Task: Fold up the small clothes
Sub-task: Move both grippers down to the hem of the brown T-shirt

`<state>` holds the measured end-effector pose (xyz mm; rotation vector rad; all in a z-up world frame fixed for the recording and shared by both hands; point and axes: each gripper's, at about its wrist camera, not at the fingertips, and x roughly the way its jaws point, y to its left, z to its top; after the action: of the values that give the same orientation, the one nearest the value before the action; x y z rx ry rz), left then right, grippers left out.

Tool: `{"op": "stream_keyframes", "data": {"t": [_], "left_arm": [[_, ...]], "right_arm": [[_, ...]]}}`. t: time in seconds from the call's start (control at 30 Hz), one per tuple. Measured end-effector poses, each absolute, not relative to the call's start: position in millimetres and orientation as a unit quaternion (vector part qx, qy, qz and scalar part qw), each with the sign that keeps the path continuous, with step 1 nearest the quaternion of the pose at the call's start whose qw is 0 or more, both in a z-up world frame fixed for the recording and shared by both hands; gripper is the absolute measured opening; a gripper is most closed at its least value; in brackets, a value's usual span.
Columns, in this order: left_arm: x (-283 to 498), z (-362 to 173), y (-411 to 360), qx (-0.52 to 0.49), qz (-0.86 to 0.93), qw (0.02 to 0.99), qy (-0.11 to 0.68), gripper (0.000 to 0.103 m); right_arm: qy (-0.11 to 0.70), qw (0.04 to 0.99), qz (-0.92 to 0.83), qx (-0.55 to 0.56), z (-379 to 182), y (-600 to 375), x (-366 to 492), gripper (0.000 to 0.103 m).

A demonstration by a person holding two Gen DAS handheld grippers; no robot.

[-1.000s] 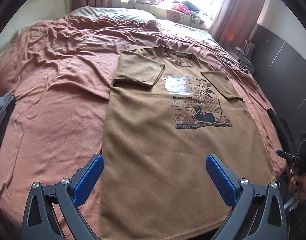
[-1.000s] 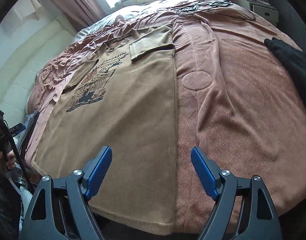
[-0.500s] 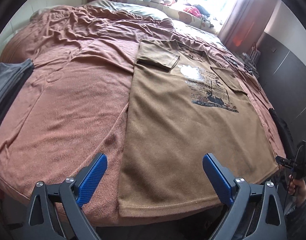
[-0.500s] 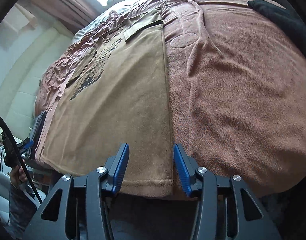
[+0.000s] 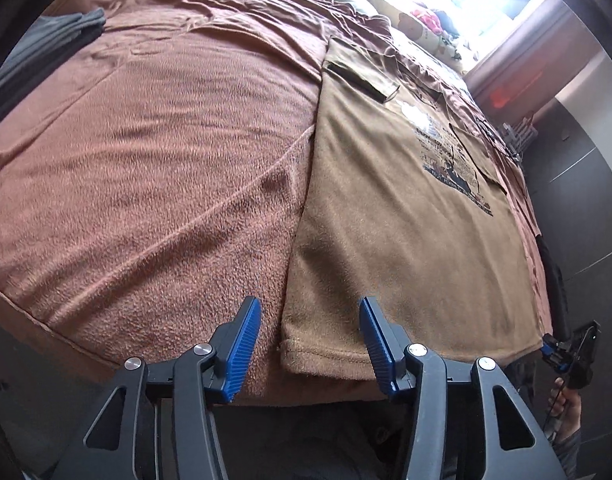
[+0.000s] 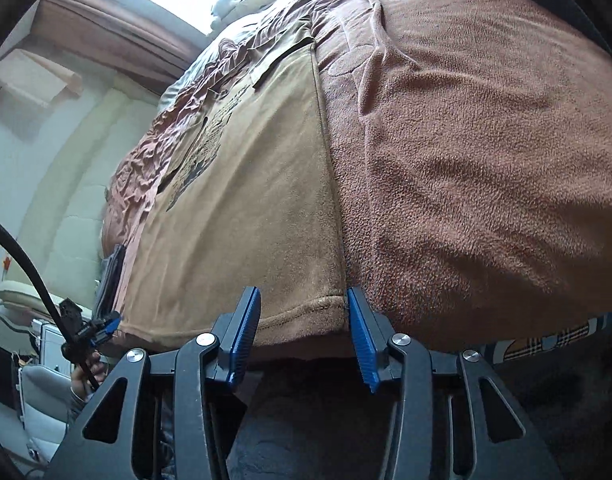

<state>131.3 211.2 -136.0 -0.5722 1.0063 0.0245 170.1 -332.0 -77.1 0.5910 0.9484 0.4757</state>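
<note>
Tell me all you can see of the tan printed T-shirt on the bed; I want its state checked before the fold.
The tan printed T-shirt looks like soft knit cotton. It lies flat, print side up, on the rust-brown fleece blanket, both short sleeves already folded inward over the chest. A dark graphic with lettering sits mid-chest. Its stitched hem reaches the near bed edge. The left gripper straddles one hem corner, jaws closing; the right gripper straddles the other. Neither visibly pinches it yet.

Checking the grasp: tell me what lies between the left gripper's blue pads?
In the left wrist view, the brown T-shirt's bottom-left hem corner on the blanket; the left gripper is closing.
</note>
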Motion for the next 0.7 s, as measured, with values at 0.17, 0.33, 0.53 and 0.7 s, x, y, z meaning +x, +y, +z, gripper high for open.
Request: {"op": "stream_keyframes", "data": {"t": [0.17, 0.33, 0.53, 0.7], "left_arm": [[122.7, -142.5, 216.2, -0.306, 0.0, 0.829, 0.468, 0.053], [113.3, -152.6, 221.3, -0.385, -0.039, 0.803, 0.453, 0.053], [114.6, -158.1, 225.5, -0.417, -0.037, 0.796, 0.437, 0.047], [125.8, -160.2, 229.4, -0.435, -0.034, 0.791, 0.43, 0.044]], "right_arm": [[0.43, 0.809, 0.239, 0.322, -89.7, -342.8, 166.4, 0.042], [0.415, 0.8, 0.242, 0.359, -102.7, -351.5, 168.7, 0.042], [0.404, 0.793, 0.235, 0.39, -115.0, -356.3, 170.9, 0.038], [0.407, 0.789, 0.232, 0.398, -119.2, -349.8, 174.4, 0.034]]}}
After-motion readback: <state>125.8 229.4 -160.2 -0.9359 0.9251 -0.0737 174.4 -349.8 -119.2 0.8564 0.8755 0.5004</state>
